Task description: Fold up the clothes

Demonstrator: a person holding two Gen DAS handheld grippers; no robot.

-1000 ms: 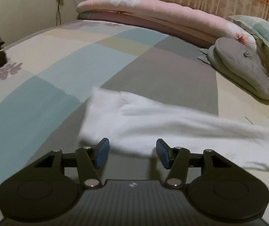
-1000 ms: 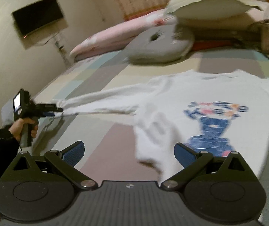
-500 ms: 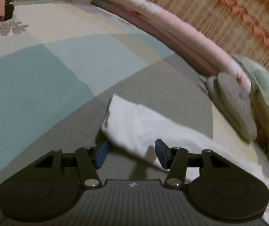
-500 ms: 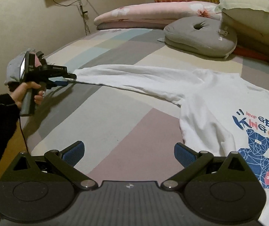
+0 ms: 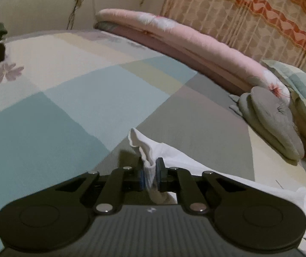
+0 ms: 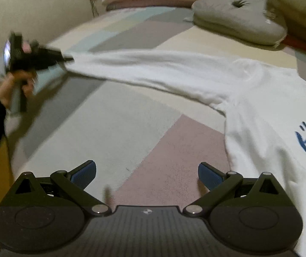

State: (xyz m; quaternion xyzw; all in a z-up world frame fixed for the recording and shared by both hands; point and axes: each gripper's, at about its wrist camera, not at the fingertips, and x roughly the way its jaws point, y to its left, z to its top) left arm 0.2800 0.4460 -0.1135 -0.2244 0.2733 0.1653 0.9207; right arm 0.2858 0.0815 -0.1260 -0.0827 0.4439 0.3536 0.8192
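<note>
Bedspread (image 6: 110, 111) below; left gripper (image 5: 150, 174) jaws closing on seemingly sleeve cuff (image 5: 146, 150), right gripper (image 6: 146, 172) jaws spread.

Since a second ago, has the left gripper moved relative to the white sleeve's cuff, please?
Yes. The left gripper has moved forward onto the sleeve cuff, which earlier lay ahead of its open fingers on the bedspread; the jaws are closing with the cuff pinched between them.

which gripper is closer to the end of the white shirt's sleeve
Left. The left gripper is closing its jaws on the sleeve cuff, cloth pinched between them. The right gripper is open over bare bedsheet, well short of the shirt's body.
</note>
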